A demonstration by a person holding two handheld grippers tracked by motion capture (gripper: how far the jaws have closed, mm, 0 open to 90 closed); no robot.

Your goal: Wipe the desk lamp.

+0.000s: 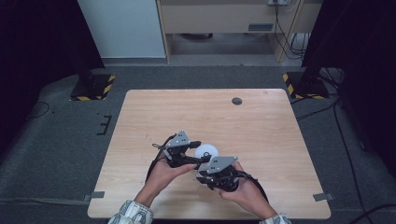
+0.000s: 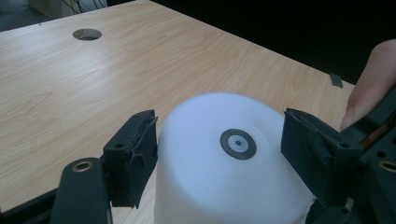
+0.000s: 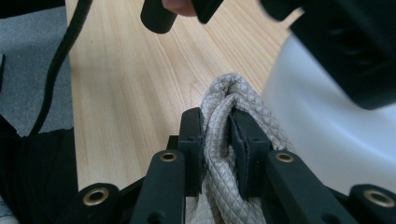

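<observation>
In the right gripper view, the jaws of the right gripper (image 3: 217,140) are pressed together on a fold of grey quilted cloth (image 3: 224,112), which is pinched between the two black pads and bulges above them. The cloth is seen just beside a white container (image 3: 322,140), which rises at the right of that view; whether the two are touching cannot be told.

In the left gripper view, the jaws of the left gripper (image 2: 219,154) are spread around the same white container (image 2: 224,182). The left pad lies against its side, or very nearly so, and the right pad stands at its other side. The container is round, and a small dark ring is seen in the middle of its top face. It seems to be held in this grip, but whether it rests on the table cannot be told.

In the high view, the left gripper (image 1: 194,151) and the right gripper (image 1: 205,169) are held close together in the near middle of the table (image 1: 261,121). The container (image 1: 208,150) is seen between them as a small white disc. Each gripper is held by a hand coming in from the near edge. A small round hole (image 1: 236,101) is seen in the table top near the far edge, well apart from the grippers.
</observation>
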